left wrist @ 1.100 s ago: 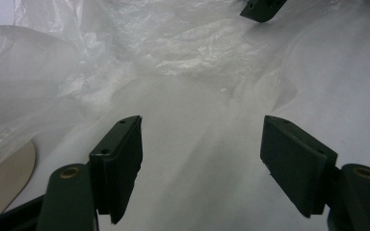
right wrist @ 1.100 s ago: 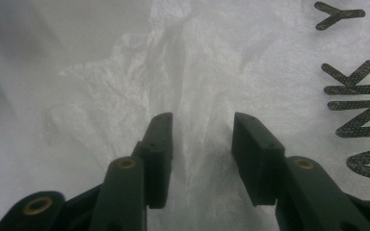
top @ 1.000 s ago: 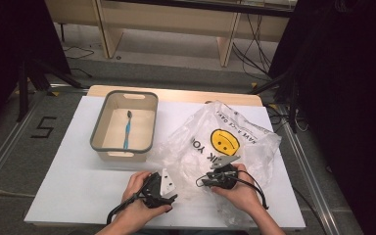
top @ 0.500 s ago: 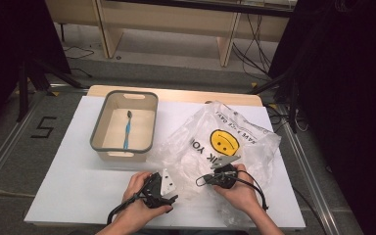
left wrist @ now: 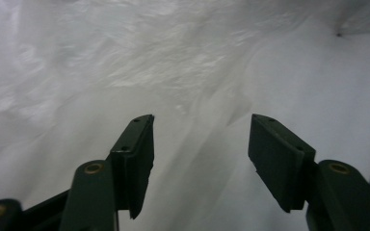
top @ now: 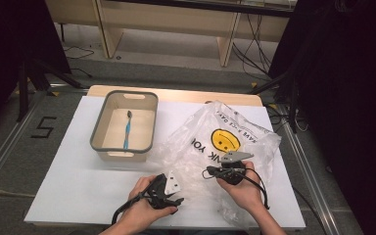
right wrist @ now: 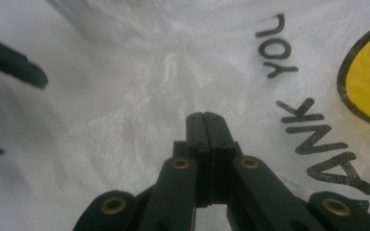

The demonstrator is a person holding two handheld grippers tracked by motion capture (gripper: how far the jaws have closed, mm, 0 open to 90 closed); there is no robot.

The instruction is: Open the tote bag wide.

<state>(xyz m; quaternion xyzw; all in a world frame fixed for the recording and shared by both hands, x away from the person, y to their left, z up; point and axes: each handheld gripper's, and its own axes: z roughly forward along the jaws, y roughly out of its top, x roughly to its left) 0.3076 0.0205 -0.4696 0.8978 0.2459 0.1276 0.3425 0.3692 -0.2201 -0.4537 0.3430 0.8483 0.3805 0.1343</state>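
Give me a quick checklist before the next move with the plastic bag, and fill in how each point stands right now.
1. Right gripper shut: ok, its jaws are pressed together against the plastic bag.
2. Film actually pinched between the right jaws: cannot tell, the pads hide it.
3. Left gripper ready to take the bag: not ok yet; its jaws have just been closing but stand apart, with bag film in front of them and none pinched.
4. Both grippers at the bag's near edge: ok, seen in the high view.
5. Bin out of the way: ok, it stands apart to the left, with the toothbrush lying inside.
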